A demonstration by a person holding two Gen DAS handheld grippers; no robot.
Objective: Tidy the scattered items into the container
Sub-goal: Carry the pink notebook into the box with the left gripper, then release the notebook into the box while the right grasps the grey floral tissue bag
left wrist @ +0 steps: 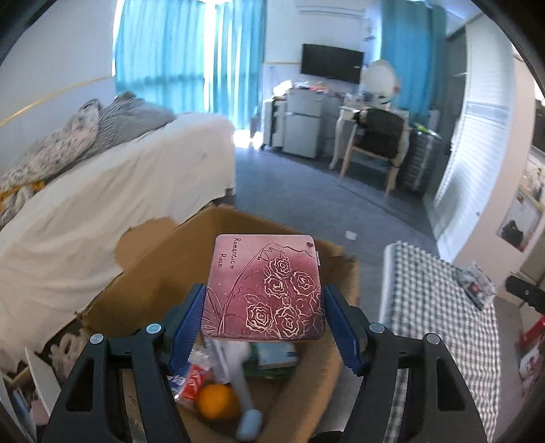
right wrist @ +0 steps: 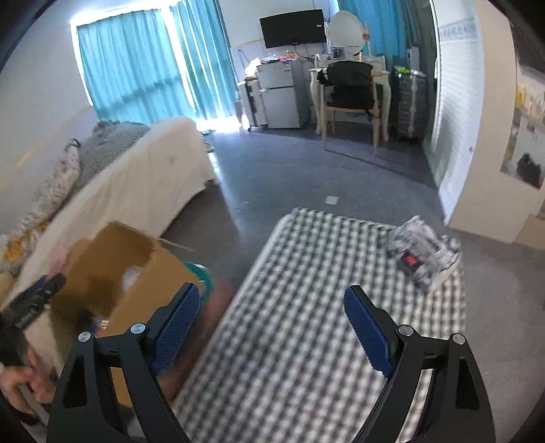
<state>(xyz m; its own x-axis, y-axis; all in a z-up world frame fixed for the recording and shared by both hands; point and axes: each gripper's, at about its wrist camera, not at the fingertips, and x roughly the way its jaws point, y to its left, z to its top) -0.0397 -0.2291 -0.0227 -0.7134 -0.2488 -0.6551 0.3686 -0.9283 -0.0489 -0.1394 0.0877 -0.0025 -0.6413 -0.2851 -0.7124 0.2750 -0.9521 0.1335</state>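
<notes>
Left gripper pinches a pink tin above the cardboard box; release pending. Right gripper, spread and empty, faces a packet.

Left wrist view: camera mounted behind the left gripper, looking forward and down along its fingers, close above the open brown cardboard box, with the white-draped bed at left. Right wrist view: camera behind the right gripper, facing the same way from a position further right, close over the black-and-white checked cloth on the table. Shared by both views: the box, the checked cloth, the bed, the grey floor, the teal curtains and the black wall-mounted television on the far wall.
</notes>
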